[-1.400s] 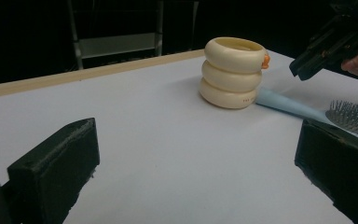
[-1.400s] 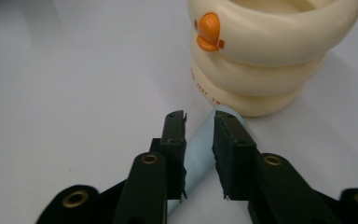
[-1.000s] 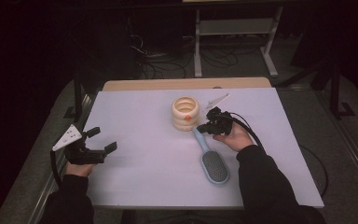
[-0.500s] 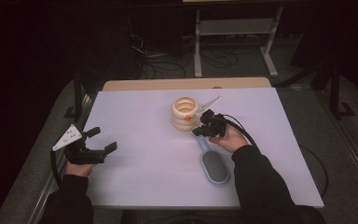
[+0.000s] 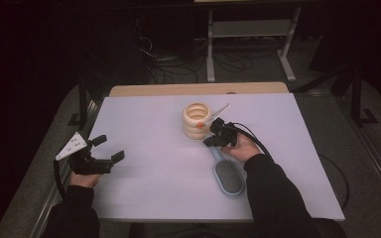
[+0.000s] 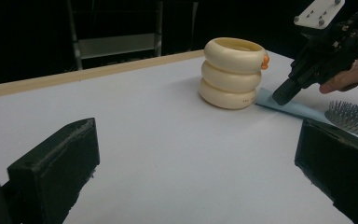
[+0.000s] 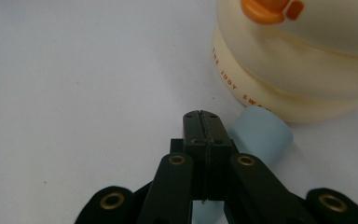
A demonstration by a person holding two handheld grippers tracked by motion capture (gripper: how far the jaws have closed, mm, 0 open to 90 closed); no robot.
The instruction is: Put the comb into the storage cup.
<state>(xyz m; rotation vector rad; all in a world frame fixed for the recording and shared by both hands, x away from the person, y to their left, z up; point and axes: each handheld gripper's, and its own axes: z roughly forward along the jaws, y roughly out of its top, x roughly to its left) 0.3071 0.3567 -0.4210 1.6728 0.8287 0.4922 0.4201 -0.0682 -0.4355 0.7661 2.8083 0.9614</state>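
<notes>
Directly beneath your right gripper (image 7: pixel 200 126), whose jaws are clenched empty, the blue hairbrush (image 5: pixel 229 177) runs handle-first toward the cream ringed holder (image 5: pixel 197 120); your left gripper (image 5: pixel 108 148) gapes far off.

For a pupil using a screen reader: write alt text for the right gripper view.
The right gripper, jaws closed together, rests over the pale blue hairbrush handle, whose end touches a cream ringed holder with an orange tab, on a white table.

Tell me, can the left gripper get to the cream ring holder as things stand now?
Probably yes. The left gripper sits open near the table's left side, and bare white tabletop lies between it and the ring holder. The right gripper works at the holder's far side, over the hairbrush.
</notes>
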